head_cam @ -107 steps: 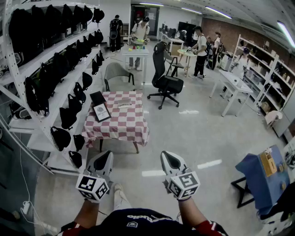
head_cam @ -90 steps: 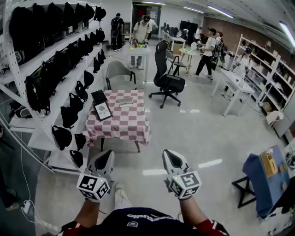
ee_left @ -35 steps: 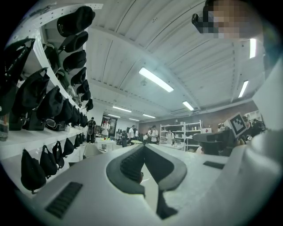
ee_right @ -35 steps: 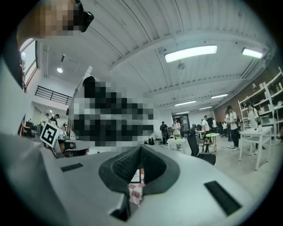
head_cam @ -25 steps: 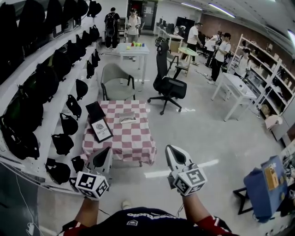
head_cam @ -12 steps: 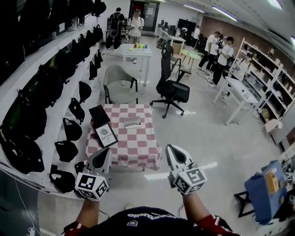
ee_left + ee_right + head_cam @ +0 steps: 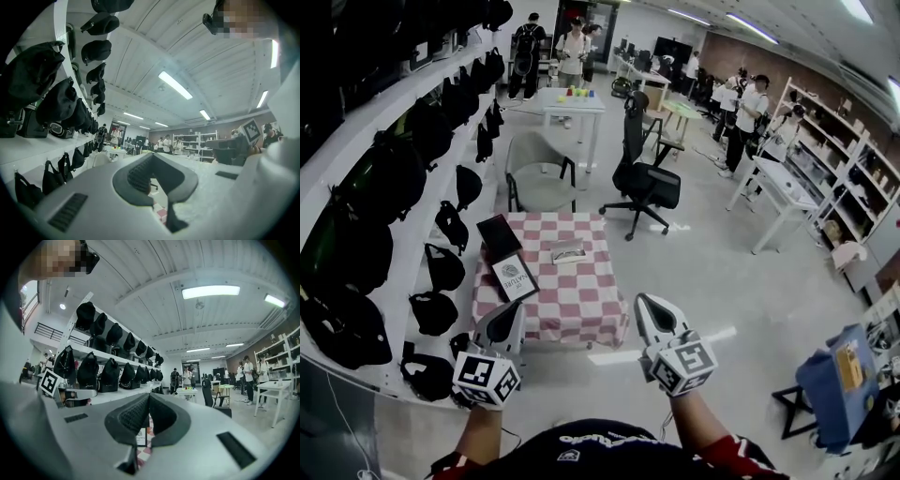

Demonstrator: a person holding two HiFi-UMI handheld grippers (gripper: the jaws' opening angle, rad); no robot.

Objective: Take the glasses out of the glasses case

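A grey glasses case (image 7: 568,250) lies shut on the far part of a low table with a red-and-white checked cloth (image 7: 572,300), a few steps ahead of me. Both grippers are held up in front of my body, well short of the table. My left gripper (image 7: 514,311) is shut with nothing in it; in the left gripper view its jaws (image 7: 152,157) meet at the tips. My right gripper (image 7: 645,306) is likewise shut and empty, and its jaws (image 7: 149,397) touch in the right gripper view. The glasses themselves are not visible.
On the table's left side stand a black tablet (image 7: 499,234) and a framed sign (image 7: 516,278). White shelves of black bags (image 7: 384,187) run along the left. A grey chair (image 7: 534,164) and a black office chair (image 7: 645,178) stand beyond the table. Several people stand at the back.
The view has moved forward: the checked table is closer and lower in the picture than before. Both grippers stay shut and held in the same pose.
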